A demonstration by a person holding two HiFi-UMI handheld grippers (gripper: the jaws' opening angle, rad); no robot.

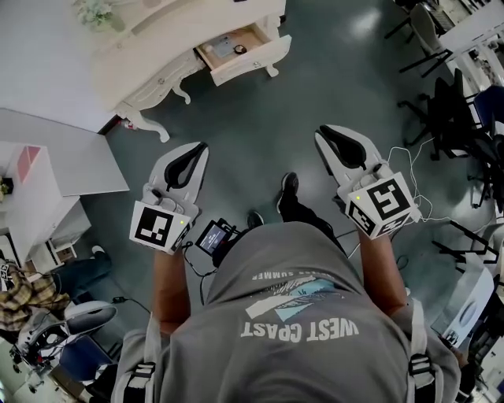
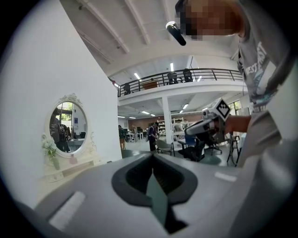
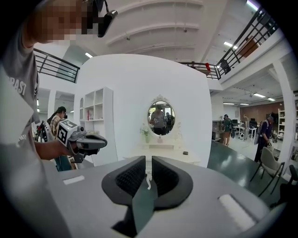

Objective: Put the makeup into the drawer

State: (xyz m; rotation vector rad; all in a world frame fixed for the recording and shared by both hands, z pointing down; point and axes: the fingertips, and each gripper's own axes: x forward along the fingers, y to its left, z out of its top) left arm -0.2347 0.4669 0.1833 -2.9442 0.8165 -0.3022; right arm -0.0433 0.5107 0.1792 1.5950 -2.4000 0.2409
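Observation:
A white vanity table (image 1: 150,55) stands at the top of the head view, its drawer (image 1: 244,49) pulled open, with a small dark item (image 1: 239,49) and flat pieces inside. In the right gripper view the vanity (image 3: 163,160) is straight ahead under an oval mirror (image 3: 161,117), and a small dark item (image 3: 185,152) lies on its top. My left gripper (image 1: 201,148) and right gripper (image 1: 323,134) are held out over the grey floor, well short of the vanity. Both are shut and hold nothing: the left gripper (image 2: 152,160) with its pads together, the right gripper (image 3: 149,162) with only a thin slit between its pads.
White shelving (image 1: 39,181) stands to the left. Black office chairs (image 1: 441,102) and cables crowd the right. Another person (image 1: 24,291) sits at lower left. A vase of flowers (image 1: 98,12) is on the vanity. A grey chair (image 3: 272,162) stands further right.

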